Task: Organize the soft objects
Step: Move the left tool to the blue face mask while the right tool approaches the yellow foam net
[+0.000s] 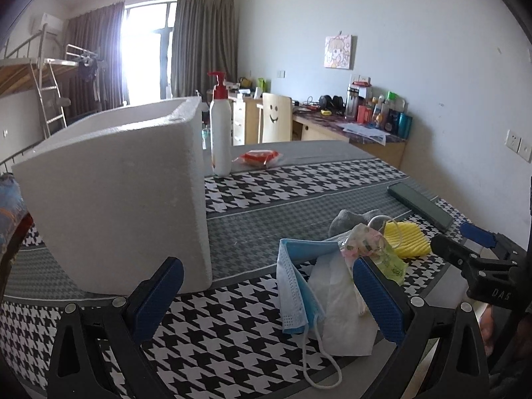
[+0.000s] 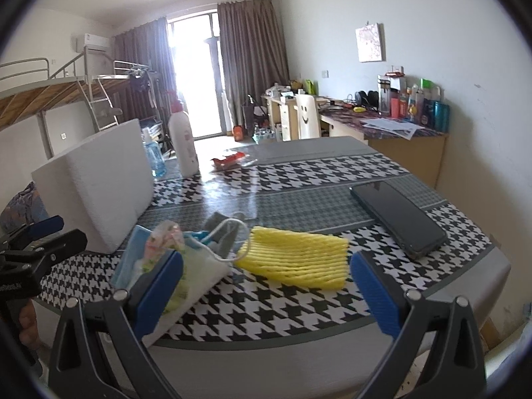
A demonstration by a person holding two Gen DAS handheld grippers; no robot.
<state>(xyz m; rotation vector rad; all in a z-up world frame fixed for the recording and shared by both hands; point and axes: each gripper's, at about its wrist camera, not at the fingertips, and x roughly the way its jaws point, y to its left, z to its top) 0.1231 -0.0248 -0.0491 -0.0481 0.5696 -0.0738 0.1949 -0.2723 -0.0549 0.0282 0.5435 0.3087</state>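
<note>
Both my jaws spread wide, gripping nothing. Left gripper (image 1: 267, 294) hovers before blue face mask (image 1: 294, 286) heaped on counter (image 1: 232, 326) beside white foam box (image 1: 123, 199). Right gripper (image 2: 266, 286) faces yellow foam net (image 2: 296, 259); phone (image 2: 399, 219) near.

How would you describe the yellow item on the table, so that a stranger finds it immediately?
Start at the big white foam box on the houndstooth tablecloth. Right of it lies a pile of masks; beyond that, before the dark phone, lies the yellow foam net, the only ribbed, bright yellow thing there.
</note>
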